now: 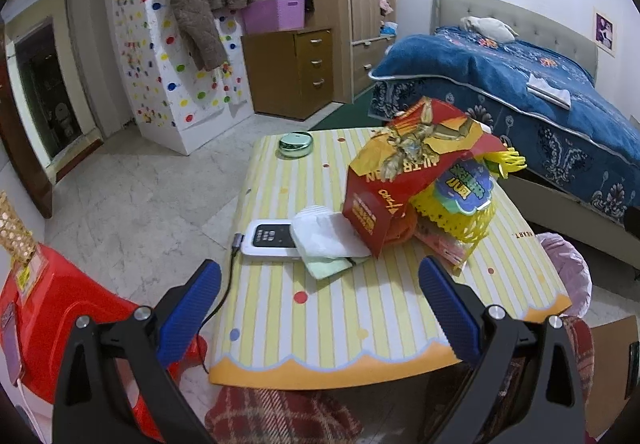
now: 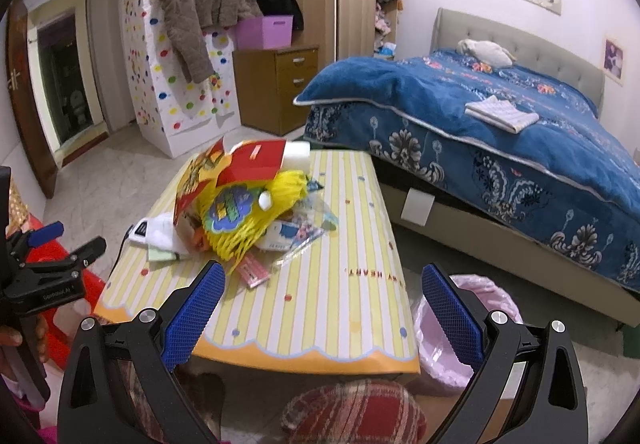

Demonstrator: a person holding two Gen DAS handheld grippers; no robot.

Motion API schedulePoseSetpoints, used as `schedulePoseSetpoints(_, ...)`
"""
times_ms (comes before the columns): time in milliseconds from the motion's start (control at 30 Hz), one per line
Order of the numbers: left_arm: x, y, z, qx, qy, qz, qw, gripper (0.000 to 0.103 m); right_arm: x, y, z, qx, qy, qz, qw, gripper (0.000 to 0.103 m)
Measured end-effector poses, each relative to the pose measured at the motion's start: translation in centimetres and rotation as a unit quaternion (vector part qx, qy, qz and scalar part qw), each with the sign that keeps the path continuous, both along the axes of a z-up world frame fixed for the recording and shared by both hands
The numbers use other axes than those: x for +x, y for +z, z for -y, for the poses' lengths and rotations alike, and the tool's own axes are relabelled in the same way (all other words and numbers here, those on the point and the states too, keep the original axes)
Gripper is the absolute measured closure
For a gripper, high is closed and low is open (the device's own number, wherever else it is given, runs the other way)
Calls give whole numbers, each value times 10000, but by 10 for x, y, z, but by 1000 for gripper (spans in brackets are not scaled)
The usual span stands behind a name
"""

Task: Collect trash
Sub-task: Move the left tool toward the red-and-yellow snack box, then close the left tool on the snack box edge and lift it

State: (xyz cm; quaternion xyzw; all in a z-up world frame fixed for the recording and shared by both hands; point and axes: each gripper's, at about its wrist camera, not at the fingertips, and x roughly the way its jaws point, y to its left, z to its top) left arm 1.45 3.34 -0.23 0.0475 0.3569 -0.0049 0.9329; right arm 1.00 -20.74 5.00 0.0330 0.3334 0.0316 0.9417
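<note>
Both claws, the left claw (image 1: 320, 308) and the right claw (image 2: 322, 310), hang wide open and hold nothing, just over the near edge of the counter (image 1: 320, 324). The trash pile (image 2: 244, 204) sits ahead toward the middle. It looks nearer the right claw, and the pink bin (image 2: 448, 344) waits by the counter's right near corner.
</note>
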Motion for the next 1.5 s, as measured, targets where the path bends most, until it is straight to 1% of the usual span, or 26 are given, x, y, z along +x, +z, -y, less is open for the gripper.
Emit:
schedulePoseSetpoints(67,8,-5,5,81,-87,-89,9999,7,7,4,5,403,-2,120,9991,6)
schedulePoseSetpoints(133,16,-11,10,128,-179,-166,9996,7,14,4,7,385,37,169,9991,6)
schedulePoseSetpoints(167,19,-13,11,116,-214,-188,9995,7,17,3,8,327,52,156,9993,6)
schedulePoseSetpoints(267,31,-21,15,99,-237,-283,9993,7,27,-5,3,-78,-38,-285,9996,6)
schedulePoseSetpoints(300,36,-24,17,96,-224,-281,9993,7,30,-5,2,-206,-130,-259,9994,6)
schedulePoseSetpoints(333,39,-25,18,86,-233,-290,9993,8,33,-9,1,-343,-203,-388,9985,6)
schedulePoseSetpoints(367,43,-27,19,67,-251,-302,9992,9,36,-10,2,-380,-279,-412,9980,6)
schedulePoseSetpoints(400,47,-29,21,47,-265,-300,9992,12,39,-11,4,-373,-307,-421,9979,7)
schedulePoseSetpoints(433,51,-31,24,30,-317,-282,9991,16,42,-10,6,-389,-325,-313,9982,8)
schedulePoseSetpoints(533,62,-37,32,124,-406,-275,9987,22,48,-10,7,-425,-220,-193,9987,12)
schedulePoseSetpoints(567,66,-39,35,152,-436,-293,9985,23,50,-11,6,-430,-148,-206,9988,15)
schedulePoseSetpoints(600,70,-42,36,167,-458,-299,9984,23,52,-11,4,-474,-96,-151,9987,20)
schedulePoseSetpoints(633,73,-44,39,213,-455,-282,9983,23,53,-12,4,-519,-96,-107,9985,32)
schedulePoseSetpoints(700,81,-49,43,331,-452,-277,9980,25,55,-14,5,-503,-52,-87,9987,33)
schedulePoseSetpoints(800,88,-51,44,322,-467,-316,9979,34,57,-15,6,-515,-25,-28,9987,42)
schedulePoseSetpoints(833,91,-51,44,333,-478,-294,9979,38,58,-16,6,-517,-16,-41,9987,46)
schedulePoseSetpoints(867,93,-51,45,363,-495,-280,9977,39,58,-17,6,-498,-3,-69,9987,50)
schedulePoseSetpoints(933,97,-53,46,399,-524,-301,9974,47,59,-18,7,-442,51,-138,9989,54)
schedulePoseSetpoints(967,100,-54,46,404,-536,-330,9972,50,59,-19,7,-419,74,-171,9990,55)
schedulePoseSetpoints(1033,102,-57,43,385,-559,-382,9970,64,58,-21,7,-334,164,-254,9990,55)
schedulePoseSetpoints(1067,103,-57,42,387,-557,-403,9969,68,57,-22,7,-281,196,-291,9990,55)
schedulePoseSetpoints(1133,104,-58,38,350,-541,-425,9970,80,56,-24,7,-197,221,-367,9989,55)
schedulePoseSetpoints(1233,106,-58,32,221,-444,-416,9979,91,52,-23,5,-192,224,-373,9989,55)
schedulePoseSetpoints(1333,106,-53,22,40,-341,-287,9990,100,46,-20,3,-212,232,-343,9989,55)
schedulePoseSetpoints(1400,106,-46,16,-79,-296,-172,9994,102,43,-17,2,-248,221,-274,9991,55)
schedulePoseSetpoints(1500,102,-35,6,-258,-242,33,9994,103,39,-14,3,-295,193,-255,9991,55)
